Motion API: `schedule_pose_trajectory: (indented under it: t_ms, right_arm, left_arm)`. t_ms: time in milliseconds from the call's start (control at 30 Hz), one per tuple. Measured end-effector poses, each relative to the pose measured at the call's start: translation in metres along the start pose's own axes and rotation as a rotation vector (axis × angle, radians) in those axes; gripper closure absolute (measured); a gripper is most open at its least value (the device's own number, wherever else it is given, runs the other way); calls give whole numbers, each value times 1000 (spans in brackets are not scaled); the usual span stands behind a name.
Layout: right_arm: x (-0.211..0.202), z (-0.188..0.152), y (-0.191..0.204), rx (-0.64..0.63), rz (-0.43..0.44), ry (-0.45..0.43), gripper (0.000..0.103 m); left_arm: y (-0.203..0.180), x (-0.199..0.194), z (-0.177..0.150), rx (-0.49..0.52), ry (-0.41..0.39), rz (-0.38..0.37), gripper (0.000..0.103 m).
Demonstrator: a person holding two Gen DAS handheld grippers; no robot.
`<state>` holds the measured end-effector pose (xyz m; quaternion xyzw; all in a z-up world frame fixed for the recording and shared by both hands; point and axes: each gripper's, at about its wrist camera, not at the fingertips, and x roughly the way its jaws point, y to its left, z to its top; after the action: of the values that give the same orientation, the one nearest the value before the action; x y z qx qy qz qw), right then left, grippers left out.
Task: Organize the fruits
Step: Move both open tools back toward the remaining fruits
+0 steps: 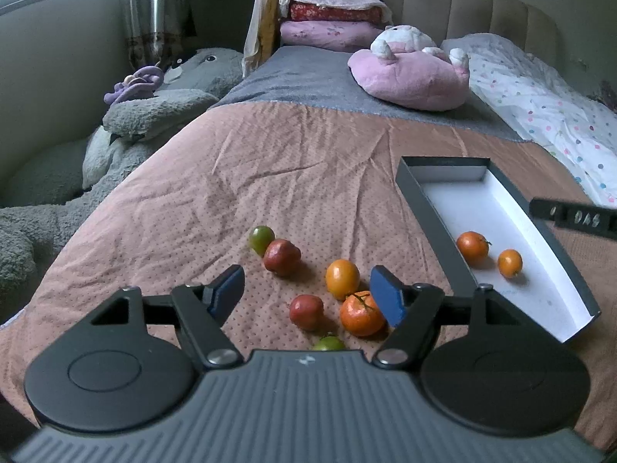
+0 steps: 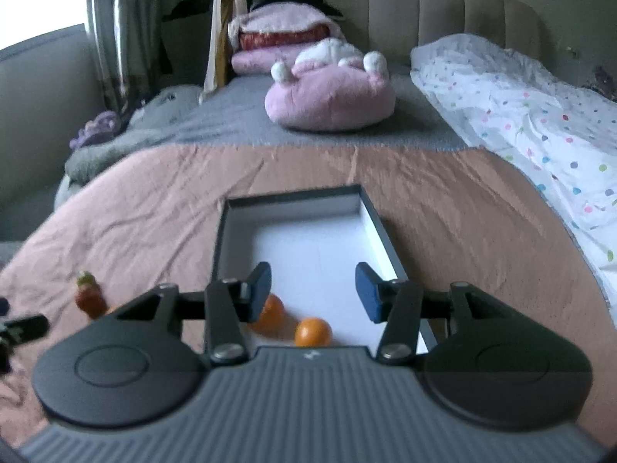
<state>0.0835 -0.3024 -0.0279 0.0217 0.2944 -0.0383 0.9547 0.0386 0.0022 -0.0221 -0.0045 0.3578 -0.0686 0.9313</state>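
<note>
Several fruits lie on the pink bedspread in the left wrist view: a green one (image 1: pixel 261 238), two red ones (image 1: pixel 282 257) (image 1: pixel 306 311), a yellow-orange one (image 1: pixel 342 279), an orange with a stem (image 1: pixel 361 313) and a green one (image 1: pixel 328 344) half hidden by my gripper body. A dark box with a white inside (image 1: pixel 497 208) holds two oranges (image 1: pixel 472 247) (image 1: pixel 509 263). My left gripper (image 1: pixel 308 293) is open above the loose fruits. My right gripper (image 2: pixel 313 289) is open and empty over the box (image 2: pixel 308 247), above its two oranges (image 2: pixel 313 332) (image 2: pixel 272 313).
A pink plush (image 1: pixel 412 69) and folded bedding (image 1: pixel 331 19) lie at the head of the bed. A dotted white quilt (image 1: pixel 540 104) runs along the right. Grey plush toys (image 1: pixel 154 108) fill the gap left of the bed. A red and a green fruit (image 2: pixel 89 297) show blurred left of the box.
</note>
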Motion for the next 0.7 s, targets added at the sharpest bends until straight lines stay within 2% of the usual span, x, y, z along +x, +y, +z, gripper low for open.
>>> schedule_pose_trajectory:
  t_ms: [367, 700]
  right_arm:
    - [-35, 2, 14, 12, 100, -74, 52]
    - [-53, -29, 44, -146, 198, -51, 52]
  left_arm:
    - [3, 1, -5, -1, 1, 17, 26]
    - [6, -9, -16, 7, -20, 46, 26]
